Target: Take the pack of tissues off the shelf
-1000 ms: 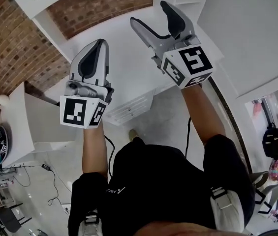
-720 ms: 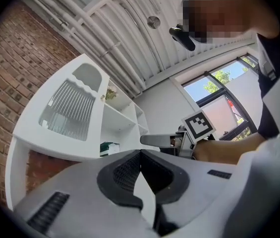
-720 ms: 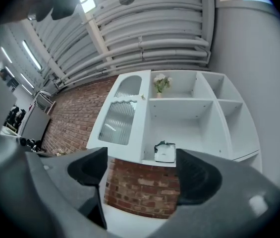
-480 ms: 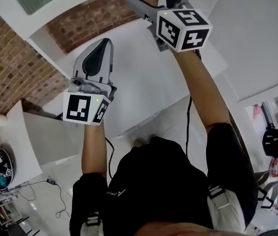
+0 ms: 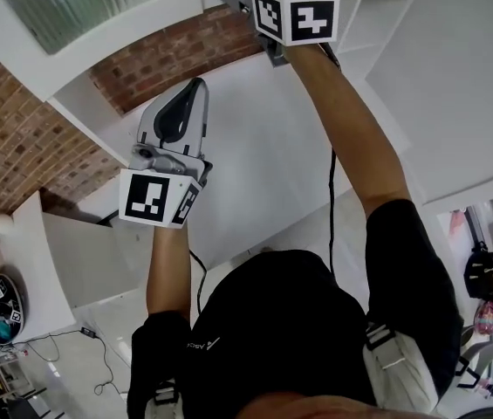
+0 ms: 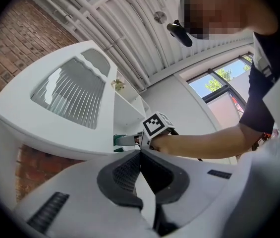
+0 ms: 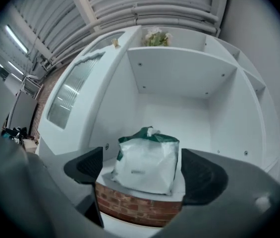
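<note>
The right gripper's [image 7: 144, 170] jaws are opening and stand spread wider than a second ago, framing the pack of tissues [image 7: 146, 163] with both pads clear of it. In the head view that gripper has climbed from mid-picture to the top edge, its arm stretched up. The left gripper [image 6: 140, 155] has shifted only a little, and its jaws stay pressed together with nothing between them.

The pack stands at the front of the shelf [image 7: 135, 207], just behind its brick-patterned edge, which runs below the jaws. An upper shelf board [image 7: 179, 68] roofs the compartment, a small plant [image 7: 154, 36] sits on top, and a ribbed glass panel [image 7: 75, 90] lies to the left.

The pack is upright, its gathered green top pointing up and its broad white face turned toward the right gripper. Its long axis looks vertical.
</note>
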